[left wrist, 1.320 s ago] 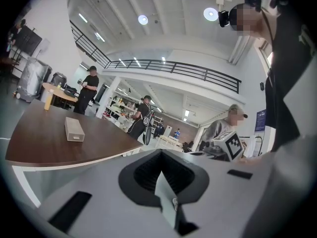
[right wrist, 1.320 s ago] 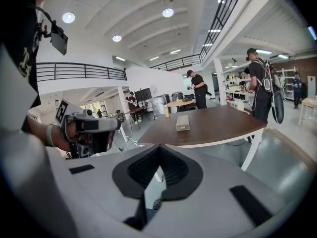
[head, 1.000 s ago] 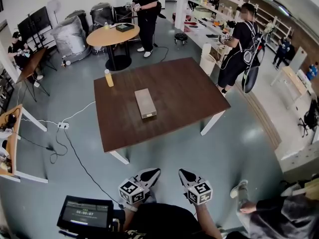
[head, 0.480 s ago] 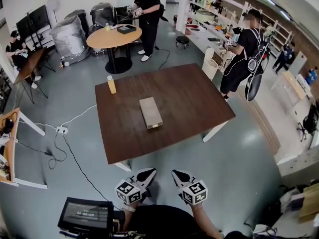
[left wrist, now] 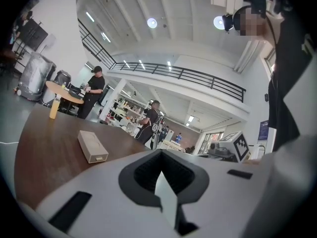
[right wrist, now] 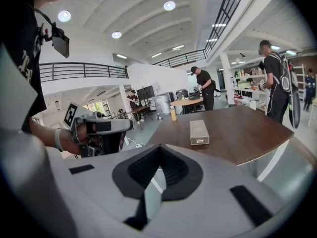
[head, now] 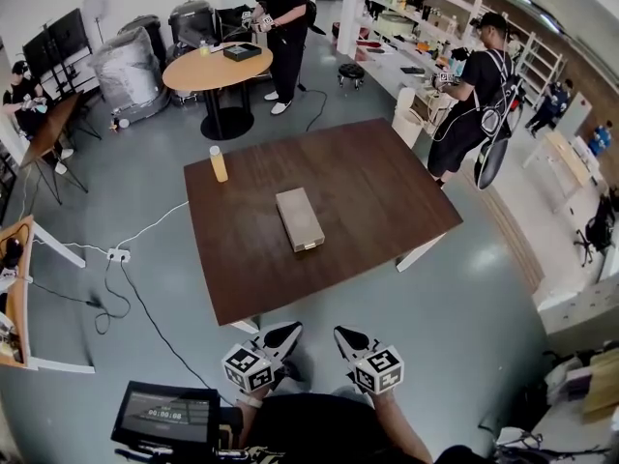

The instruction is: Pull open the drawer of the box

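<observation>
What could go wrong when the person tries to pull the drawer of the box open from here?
The box lies unheld in the middle of the table, so a pull on its drawer may drag the whole box. Both the left gripper and the right gripper are shut; they may knock the small handle instead of gripping it.

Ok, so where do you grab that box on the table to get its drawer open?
Probably the small pull on the short end of the box, the end facing the person. Come in level from that side of the table, jaws either side of the pull, then draw straight back along the box's length. The long sides and top look plain, nothing to pinch.
</observation>
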Tool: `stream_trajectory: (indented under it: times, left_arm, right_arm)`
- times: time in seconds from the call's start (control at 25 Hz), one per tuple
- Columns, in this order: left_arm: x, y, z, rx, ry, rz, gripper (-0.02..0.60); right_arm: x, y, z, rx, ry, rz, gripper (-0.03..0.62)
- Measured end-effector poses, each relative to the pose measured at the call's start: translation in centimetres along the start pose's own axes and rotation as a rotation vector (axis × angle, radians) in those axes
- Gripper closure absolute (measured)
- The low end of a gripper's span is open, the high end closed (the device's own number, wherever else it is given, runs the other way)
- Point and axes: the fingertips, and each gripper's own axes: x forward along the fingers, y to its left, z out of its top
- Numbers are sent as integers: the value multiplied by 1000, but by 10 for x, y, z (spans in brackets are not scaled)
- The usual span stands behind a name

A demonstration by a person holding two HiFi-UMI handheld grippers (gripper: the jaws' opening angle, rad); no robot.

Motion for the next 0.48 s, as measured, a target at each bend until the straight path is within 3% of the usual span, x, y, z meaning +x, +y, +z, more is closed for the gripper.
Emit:
stream_trajectory:
  times: [0.48]
  left_arm:
    - [-12,10,-4,-10,-13,2,581]
  right_arm:
    - [11,11,-10,-2,14,1,606]
